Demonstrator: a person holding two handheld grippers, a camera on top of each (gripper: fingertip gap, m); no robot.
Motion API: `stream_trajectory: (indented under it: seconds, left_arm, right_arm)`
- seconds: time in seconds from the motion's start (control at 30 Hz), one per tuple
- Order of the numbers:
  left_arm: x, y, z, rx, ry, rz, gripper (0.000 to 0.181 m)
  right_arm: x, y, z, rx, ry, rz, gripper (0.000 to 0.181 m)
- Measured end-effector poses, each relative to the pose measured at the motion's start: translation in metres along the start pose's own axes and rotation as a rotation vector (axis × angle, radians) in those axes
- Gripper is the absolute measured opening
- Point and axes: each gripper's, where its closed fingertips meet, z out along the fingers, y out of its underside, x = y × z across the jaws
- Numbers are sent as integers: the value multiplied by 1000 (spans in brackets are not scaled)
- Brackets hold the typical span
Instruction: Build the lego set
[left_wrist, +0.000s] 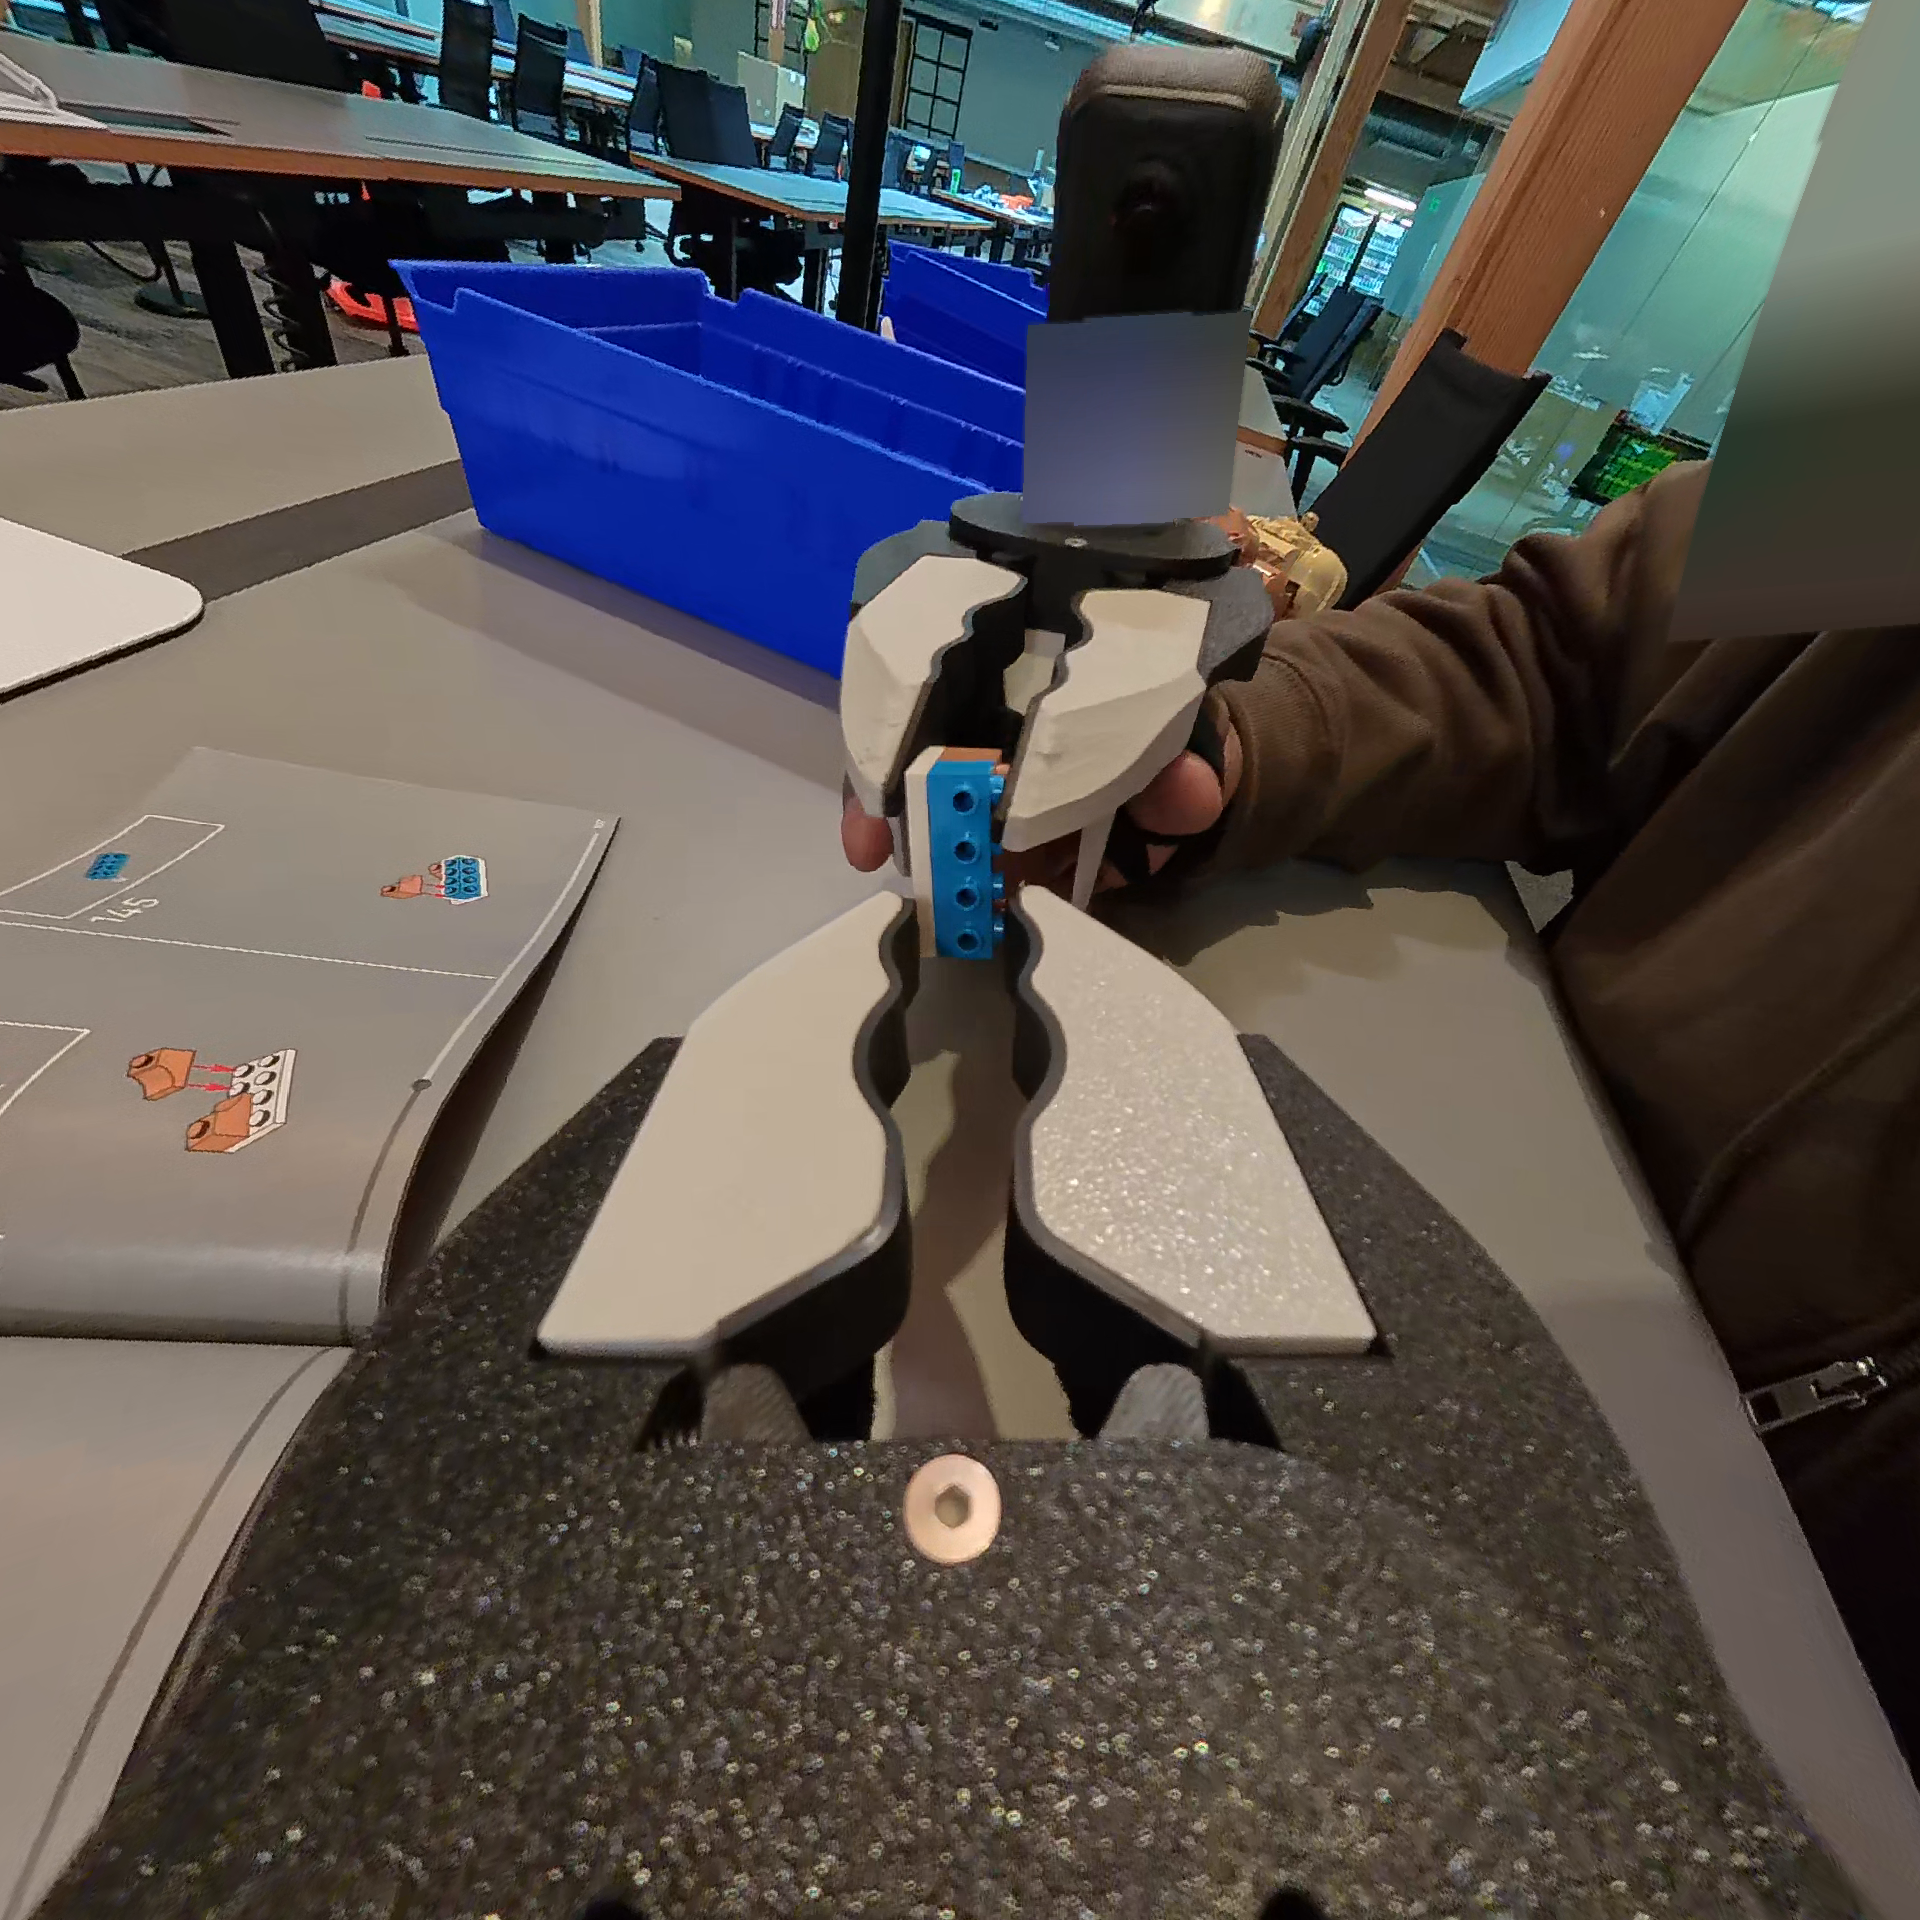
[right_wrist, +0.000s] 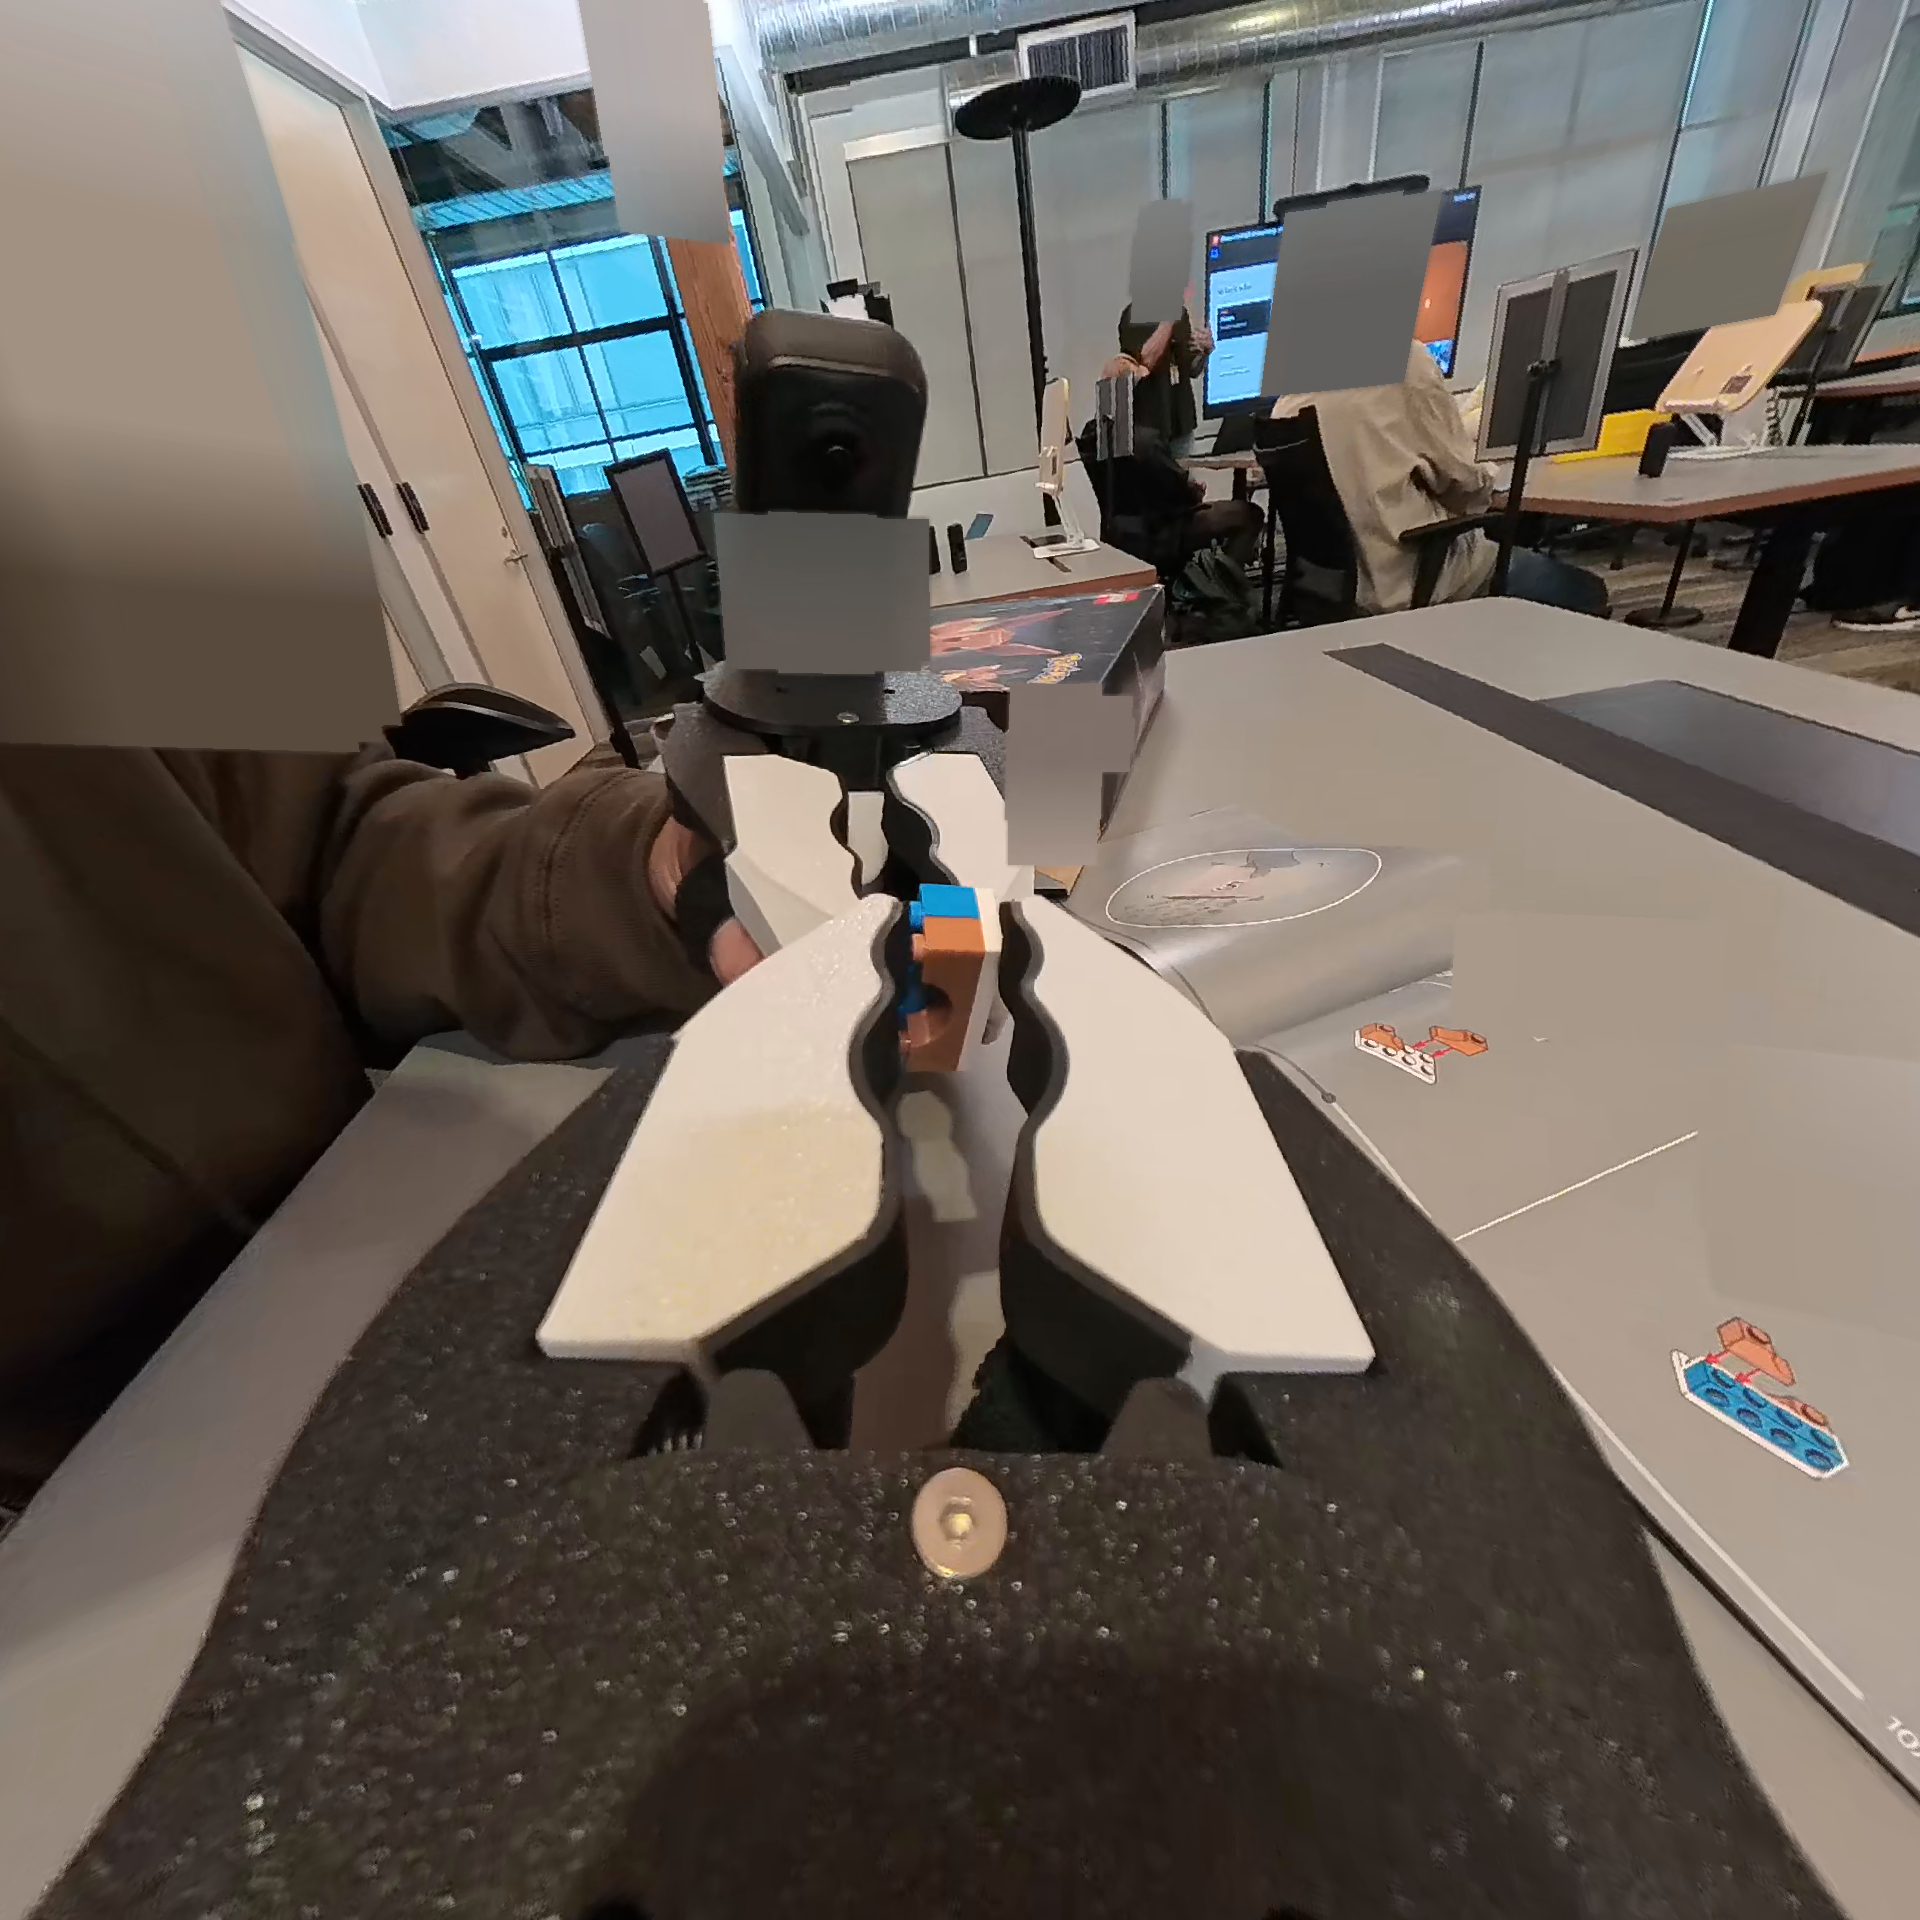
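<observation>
A small Lego assembly hangs between my two grippers above the grey table. It is a blue studded plate on a white plate, with orange-brown bricks on the back. My left gripper closes its fingertips on the assembly's near end. My right gripper faces it and is shut on the far end. In the right wrist view my right gripper clamps the orange and blue pieces. The left gripper is just behind, its tips hidden.
Blue bins stand at the back of the table. An open instruction booklet lies to the left, also seen in the right wrist view. A Lego box stands behind. A person's brown sleeve holds the right gripper.
</observation>
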Motion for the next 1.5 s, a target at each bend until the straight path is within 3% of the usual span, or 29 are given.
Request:
stream_trajectory:
  seconds: [0.33,0.43,0.67,0.97,1.1,1.17,1.3,1.5]
  left_arm:
    - [5,0,-3,23,75,-21,16]
    - [4,-2,-5,39,82,-29,15]
    - [10,3,-4,2,98,19,15]
    - [11,5,-3,-12,110,-2,15]
    - [0,-2,-4,65,99,-128,16]
    - [-5,-9,-8,126,103,-205,16]
    - [-14,-17,-15,206,105,-291,16]
    - [-8,-18,-13,202,138,-278,16]
  right_arm:
    - [-4,-1,-2,27,-110,103,16]
    - [-8,-3,-3,41,-137,113,27]
    - [-9,-1,-2,25,-136,101,15]
    - [-11,2,-2,3,-160,114,15]
    - [3,-1,-1,33,-93,195,17]
    - [6,-2,-3,48,-83,222,34]
    - [9,3,-1,14,-56,219,29]
    - [8,5,0,6,-56,224,19]
